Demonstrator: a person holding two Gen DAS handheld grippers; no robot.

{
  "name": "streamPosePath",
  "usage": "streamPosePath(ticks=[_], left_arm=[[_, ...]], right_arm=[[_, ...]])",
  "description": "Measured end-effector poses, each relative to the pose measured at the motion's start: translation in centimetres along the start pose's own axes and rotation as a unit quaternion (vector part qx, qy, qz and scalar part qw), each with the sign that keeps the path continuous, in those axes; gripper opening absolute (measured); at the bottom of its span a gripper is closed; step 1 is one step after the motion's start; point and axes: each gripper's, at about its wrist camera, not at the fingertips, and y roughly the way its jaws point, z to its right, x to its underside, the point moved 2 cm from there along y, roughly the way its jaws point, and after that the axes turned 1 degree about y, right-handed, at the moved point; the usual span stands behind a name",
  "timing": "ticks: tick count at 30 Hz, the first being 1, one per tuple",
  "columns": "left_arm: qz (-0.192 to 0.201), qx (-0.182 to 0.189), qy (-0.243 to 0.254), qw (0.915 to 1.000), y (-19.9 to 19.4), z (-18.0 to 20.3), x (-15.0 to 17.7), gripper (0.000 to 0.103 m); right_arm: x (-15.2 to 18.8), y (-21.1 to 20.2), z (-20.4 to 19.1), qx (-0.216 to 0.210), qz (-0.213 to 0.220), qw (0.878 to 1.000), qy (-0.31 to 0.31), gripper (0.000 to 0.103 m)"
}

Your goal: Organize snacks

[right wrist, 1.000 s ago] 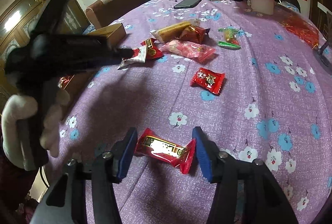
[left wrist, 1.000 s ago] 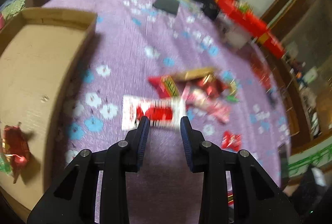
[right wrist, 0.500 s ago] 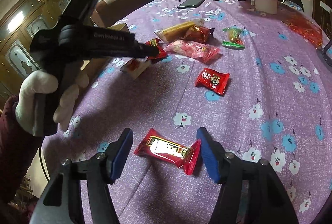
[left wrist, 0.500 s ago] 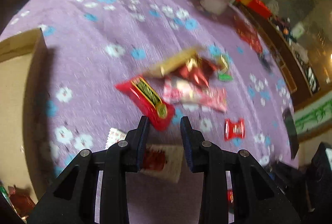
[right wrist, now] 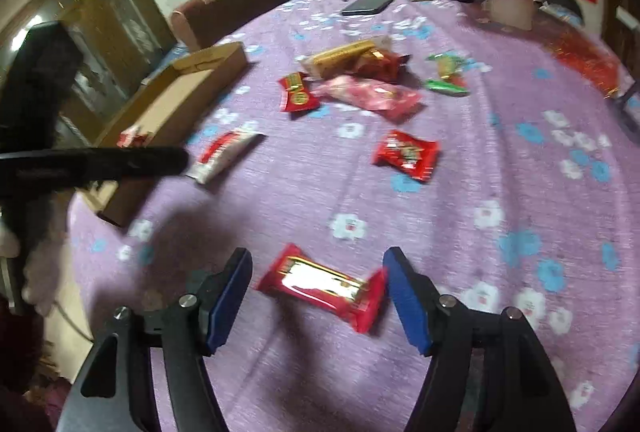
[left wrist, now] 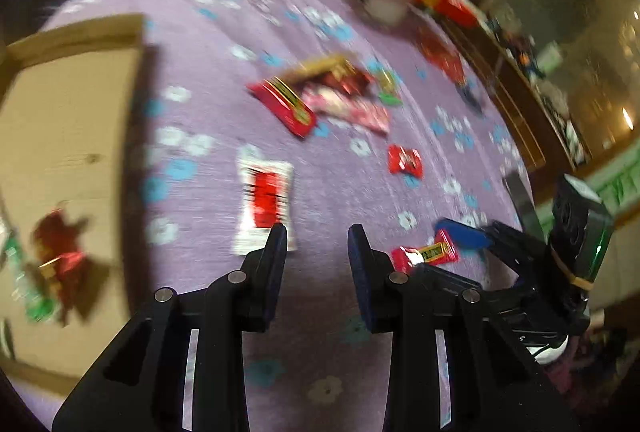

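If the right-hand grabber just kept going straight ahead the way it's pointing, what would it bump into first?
Most likely the red-and-gold snack bar, lying on the purple tablecloth between the right gripper's open jaws. Depth is hard to judge, so it may pass just over it.

The left gripper (left wrist: 317,246) and right gripper (right wrist: 317,286) hover low, both with jaws spread and holding nothing.

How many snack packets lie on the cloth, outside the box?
8. Red bar inside the right claw; small red packet mid-table; white-and-red packet by the left claw; far cluster: red-green packet, pink packet, golden bar, dark-red foil, green candy. The pile may hide more.
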Motion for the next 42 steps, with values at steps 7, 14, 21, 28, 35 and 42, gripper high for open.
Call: streamPosePath(ticks=[7,14,21,28,35,42], left_arm=[[0.035,0.005,-0.041,0.9985,-1.4,-2.4,-0.2,0.03],[0.012,-0.009,-0.03,0.9994,0.3,-2.3,0.4,0.03],[0.012,-0.004,-0.018,0.9998,1.9,-2.0,-1.3,0.03],[-0.009,-0.035,-0.02,0.9992,4.4,-3.0,-2.7,0.03],[-0.017,-0.063,0.033,0.9973,5.6,-1.3,-1.8,0.038],[0.008,-0.151,0.183,0.9715,6.9,2.9,0.6,0.065]], right_arm=[[1.0,-3.8,1.0,0.028,0.031,0.999,-0.017,0.071],[1.4,-3.2,-3.4,0.045,0.026,0.987,-0.155,0.071],[0.1,0.6,-4.1,0.031,-0.027,0.978,-0.202,0.071],[1.1,1.5,-3.1,0.008,-0.043,0.982,-0.185,0.066],[0.8,1.4,-2.9,0.011,-0.039,0.984,-0.172,0.058],[0.8,1.3,-3.2,0.032,-0.035,0.986,-0.161,0.037]])
